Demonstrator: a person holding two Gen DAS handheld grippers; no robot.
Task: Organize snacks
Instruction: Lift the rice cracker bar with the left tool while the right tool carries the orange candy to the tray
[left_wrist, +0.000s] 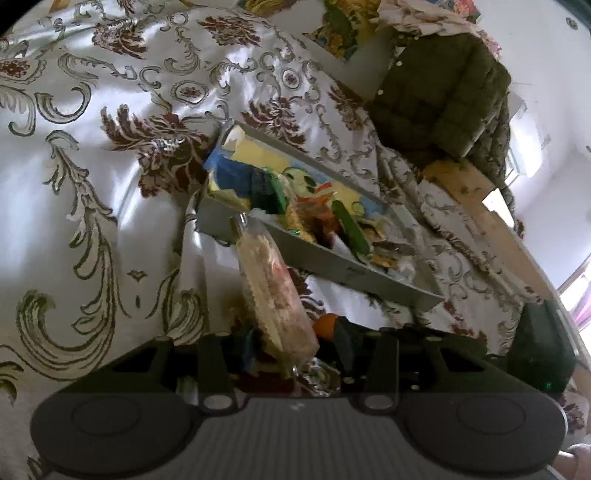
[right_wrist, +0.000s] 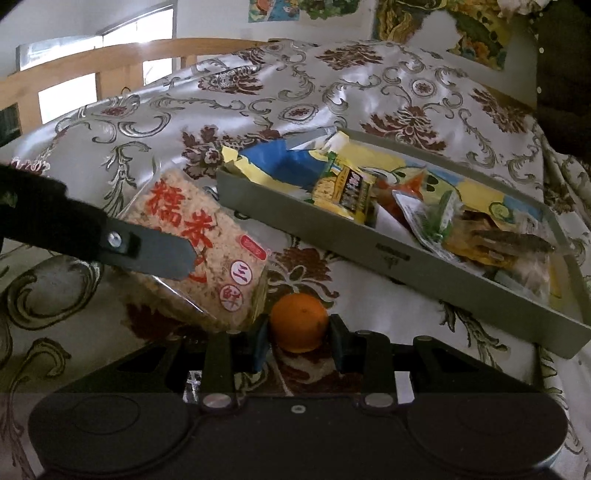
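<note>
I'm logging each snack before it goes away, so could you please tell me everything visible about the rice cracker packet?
The rice cracker packet is a clear plastic bag of pale, grainy crackers with large red characters and small round labels. It is tilted, lower end toward the orange, just left of the grey tray. The left claw is shut on it; one finger crosses its face.

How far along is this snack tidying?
Well along: the grey tray already holds many packets. In hand: the left gripper holds a rice cracker pack, and the right gripper clamps an orange. Both remain outside the tray.
</note>
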